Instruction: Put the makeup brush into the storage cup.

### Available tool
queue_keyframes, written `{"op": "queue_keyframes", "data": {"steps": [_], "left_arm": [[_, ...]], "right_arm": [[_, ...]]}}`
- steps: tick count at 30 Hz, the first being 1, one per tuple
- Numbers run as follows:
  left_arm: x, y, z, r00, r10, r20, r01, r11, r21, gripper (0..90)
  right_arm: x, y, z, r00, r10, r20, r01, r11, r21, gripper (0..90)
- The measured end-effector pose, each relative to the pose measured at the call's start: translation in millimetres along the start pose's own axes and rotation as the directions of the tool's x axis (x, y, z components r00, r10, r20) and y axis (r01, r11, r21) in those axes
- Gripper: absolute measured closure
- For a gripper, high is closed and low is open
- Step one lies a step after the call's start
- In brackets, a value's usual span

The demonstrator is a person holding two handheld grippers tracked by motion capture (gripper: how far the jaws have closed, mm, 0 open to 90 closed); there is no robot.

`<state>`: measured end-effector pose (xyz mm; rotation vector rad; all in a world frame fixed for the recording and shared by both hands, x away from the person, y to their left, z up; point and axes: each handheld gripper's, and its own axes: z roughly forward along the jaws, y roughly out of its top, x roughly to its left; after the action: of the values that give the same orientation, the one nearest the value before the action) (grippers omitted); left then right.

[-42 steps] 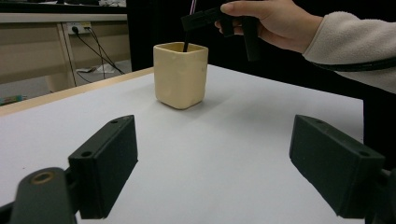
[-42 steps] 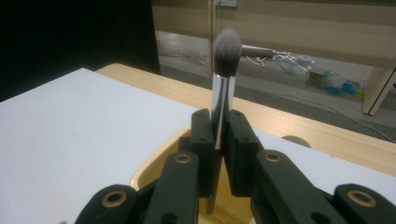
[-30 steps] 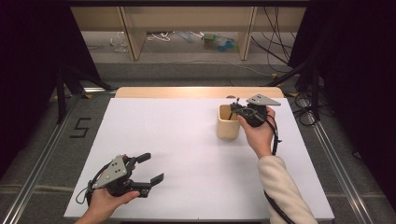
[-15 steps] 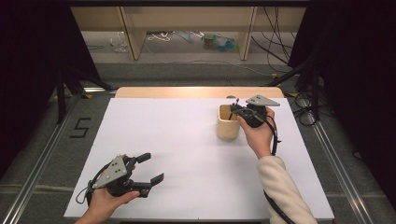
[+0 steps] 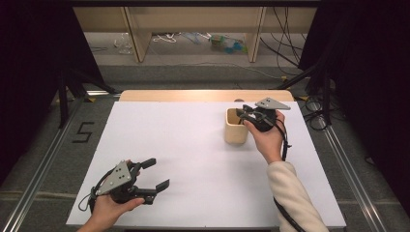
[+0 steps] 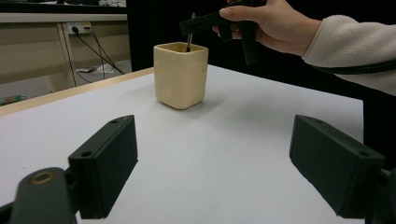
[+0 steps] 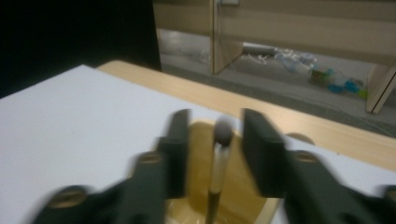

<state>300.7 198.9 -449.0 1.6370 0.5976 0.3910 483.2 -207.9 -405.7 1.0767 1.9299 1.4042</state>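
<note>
Brush (image 7: 219, 158), a slim one with a dark tuft and pale ferrule, is standing in the cream cup (image 5: 236, 126) with its tuft poking up past the rim. The right gripper (image 5: 247, 114) is hovering directly over the cup's mouth, its jaws standing apart on either side of the brush and touching nothing, so it is released. Judging from that, the step is either a pick or a just-finished drop; done well, it means keeping the jaws centred over the cup, moving straight up or down, and not nudging the rim, since the cup looks light enough to tip.

Well away from the cup, toward the person's side of the white table (image 5: 193, 145), the left gripper (image 5: 154, 173) is idling, jaws spread wide and empty.

Motion blur is smearing the right gripper view, so the brush's lower handle and the cup's bottom are hard to make out.
</note>
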Motion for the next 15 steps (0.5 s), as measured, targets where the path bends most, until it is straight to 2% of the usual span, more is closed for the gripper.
{"op": "queue_keyframes", "data": {"steps": [2,4,5,7,8,10,12,14,15], "left_arm": [[0.2,0.1,-0.1,1.0,0.0,0.0,0.0,1.0,-0.001,15.1],[0.2,0.1,-0.1,1.0,-0.001,0.0,0.001,1.0,-0.001,15.1],[0.0,0.1,-0.1,1.0,-0.004,-0.001,0.004,1.0,-0.002,15.1],[-0.3,0.1,-0.2,1.0,-0.008,0.0,0.008,1.0,-0.001,15.0],[-0.3,0.1,-0.3,1.0,-0.007,-0.003,0.007,1.0,-0.002,15.1],[-0.6,0.1,-0.4,0.9999,-0.01,-0.002,0.01,0.9999,-0.001,15.0],[-0.6,0.2,-0.4,0.9999,-0.011,-0.003,0.011,0.9999,-0.002,15.0],[-0.6,0.2,-0.4,0.9999,-0.011,-0.003,0.011,0.9999,-0.002,15.0],[0.5,0.7,-0.4,0.9999,0.01,0.002,-0.01,1.0,-0.002,15.0]], "right_arm": [[0.6,1.7,0.6,0.9999,-0.013,-0.003,0.013,0.9999,0.004,28.6],[2.0,2.2,1.2,0.9997,-0.023,-0.002,0.023,0.9995,-0.02,19.3],[1.8,2.9,0.6,0.9989,-0.045,0.01,0.046,0.9987,-0.021,18.0],[3.7,3.5,0.6,0.9989,-0.031,0.036,0.032,0.9988,-0.036,16.2],[3.3,4.4,-1.2,0.9984,-0.033,0.046,0.034,0.9991,-0.023,16.0],[2.1,4.3,-1.1,0.9974,-0.036,0.062,0.039,0.9981,-0.049,15.4],[1.5,3.9,-1.3,0.9977,-0.03,0.06,0.033,0.9978,-0.058,15.4],[1.3,4.3,-2.8,0.997,-0.032,0.071,0.035,0.9986,-0.039,15.4],[1.4,4.4,-2.9,0.997,-0.033,0.07,0.036,0.9985,-0.04,15.4]]}}
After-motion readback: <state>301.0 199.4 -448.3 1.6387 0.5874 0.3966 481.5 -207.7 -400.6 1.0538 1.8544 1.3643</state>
